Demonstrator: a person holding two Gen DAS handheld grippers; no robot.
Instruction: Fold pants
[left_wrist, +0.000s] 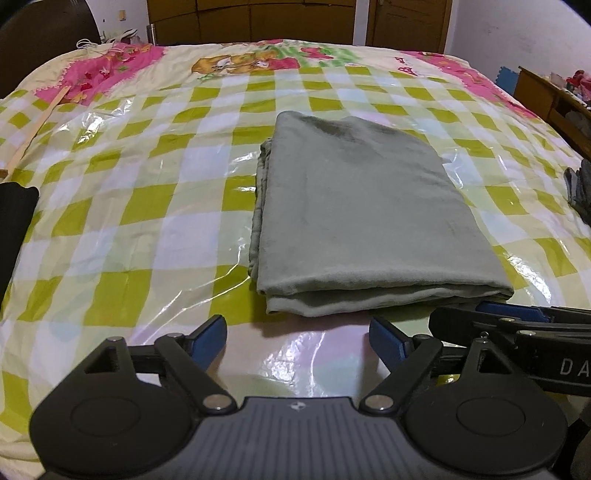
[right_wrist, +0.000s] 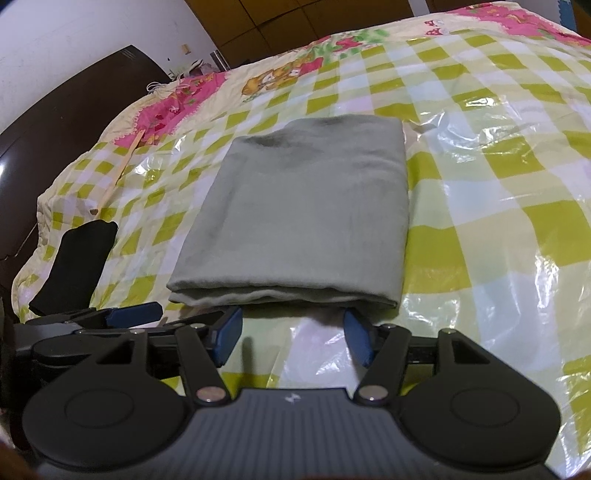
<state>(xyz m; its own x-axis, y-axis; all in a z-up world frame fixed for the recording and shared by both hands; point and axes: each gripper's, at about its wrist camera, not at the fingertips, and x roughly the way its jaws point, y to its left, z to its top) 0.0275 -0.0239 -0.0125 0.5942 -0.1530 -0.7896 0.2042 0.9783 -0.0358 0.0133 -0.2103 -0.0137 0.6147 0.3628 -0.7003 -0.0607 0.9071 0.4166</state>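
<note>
The pants (left_wrist: 354, 218) lie folded into a stacked rectangle mid-bed (left_wrist: 147, 206), nearer its front edge. Both the left gripper (left_wrist: 298, 332) and right gripper (right_wrist: 293, 332) are held wide, empty, just short of the near fold. Only edge squaring seems needed, done gently.

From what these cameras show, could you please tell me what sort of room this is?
Most likely a bedroom: a bed with a checked cover, wooden wardrobe doors behind it, and folded pants on top.

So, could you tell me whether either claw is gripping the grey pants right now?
No, the left claw and right claw are both open and empty just short of the folded pants.
</note>
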